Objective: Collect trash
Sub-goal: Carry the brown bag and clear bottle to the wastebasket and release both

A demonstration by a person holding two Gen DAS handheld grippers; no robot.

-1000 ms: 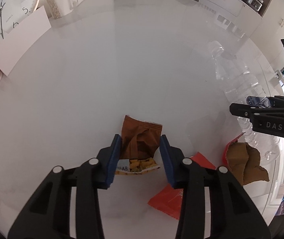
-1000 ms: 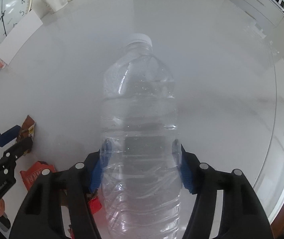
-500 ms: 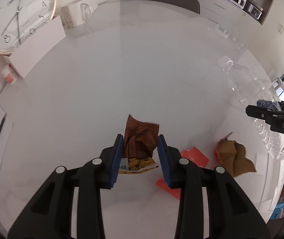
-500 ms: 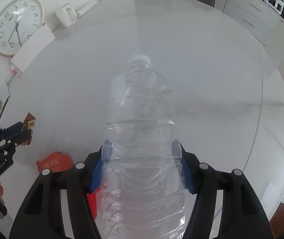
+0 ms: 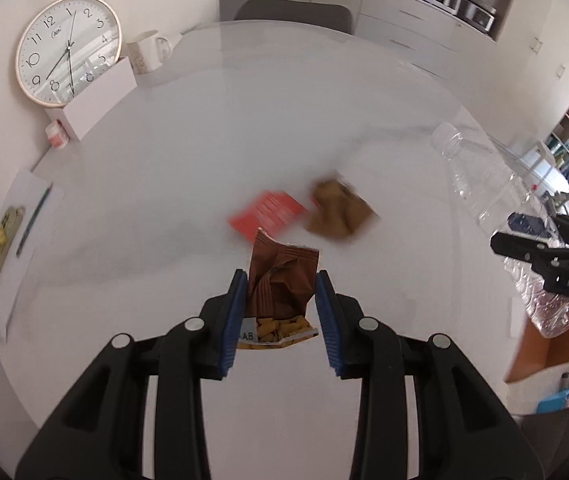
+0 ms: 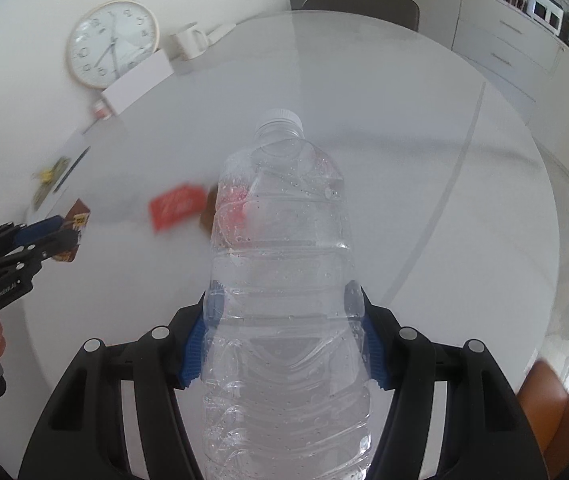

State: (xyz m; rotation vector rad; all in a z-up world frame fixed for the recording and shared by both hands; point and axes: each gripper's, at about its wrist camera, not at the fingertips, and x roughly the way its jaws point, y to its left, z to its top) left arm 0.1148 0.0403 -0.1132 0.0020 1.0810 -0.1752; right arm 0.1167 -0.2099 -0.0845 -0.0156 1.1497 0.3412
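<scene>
- Brown snack wrapper (image 5: 282, 276) pinched between the blue pads of the left gripper (image 5: 282, 312), held above the white round table (image 5: 204, 152); only "AB" is readable on its lower edge, above a yellow snack print.
- Clear plastic bottle (image 6: 284, 280) clamped by the right gripper (image 6: 284, 332), white cap pointing away from the camera, droplets inside, no label visible.
- "DAS" printed on the right gripper's side in the left wrist view.
- On the table: red packet (image 5: 268, 214) with white print, too blurred to read; crumpled brown paper (image 5: 338, 212) just beside it.
- Far edge: wall clock (image 5: 68, 48) with numerals 1–12, white box (image 5: 100, 100) in front of it, white mug (image 5: 146, 54), small jar (image 5: 57, 136).
- Left edge: paper sheet (image 5: 20, 240) with a pen and a clip on it.
</scene>
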